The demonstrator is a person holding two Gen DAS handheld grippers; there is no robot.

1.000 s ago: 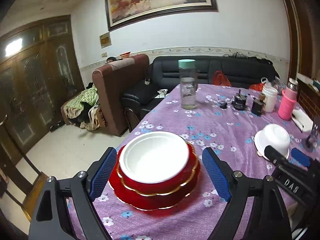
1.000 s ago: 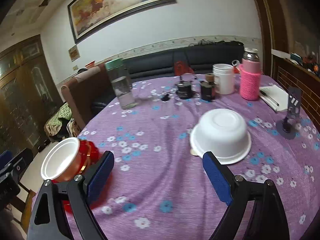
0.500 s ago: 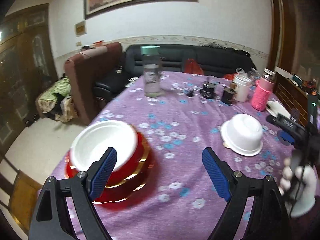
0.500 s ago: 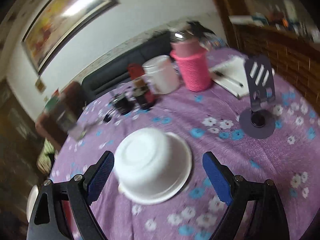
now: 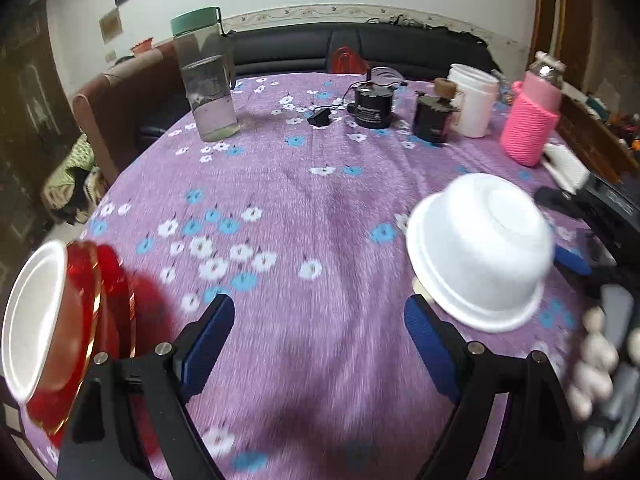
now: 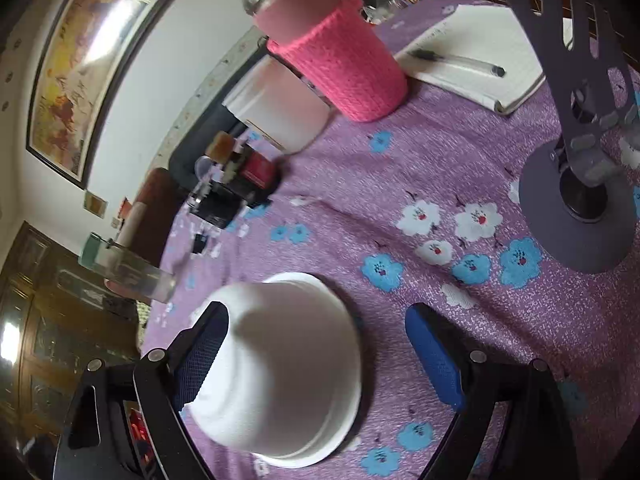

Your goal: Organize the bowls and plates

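Two bowls concern us: one white bowl [image 5: 32, 320] nested upright in the red dishes [image 5: 100, 320] at the near left edge of the table [image 5: 320, 208], and an upturned white bowl [image 6: 280, 364] lying rim-down on the purple cloth to the right. It looks thin, light and smooth, likely plastic or foam, so we judge it will slip or dent under a hard squeeze; the flared rim or the sloping wall low down offers the surest hold. Our right gripper [image 6: 316, 356] points steeply down with jaws wide, the bowl between them and near the left pad, not pressed. Our left gripper [image 5: 316, 340] is also wide and empty, over bare cloth between the two bowls
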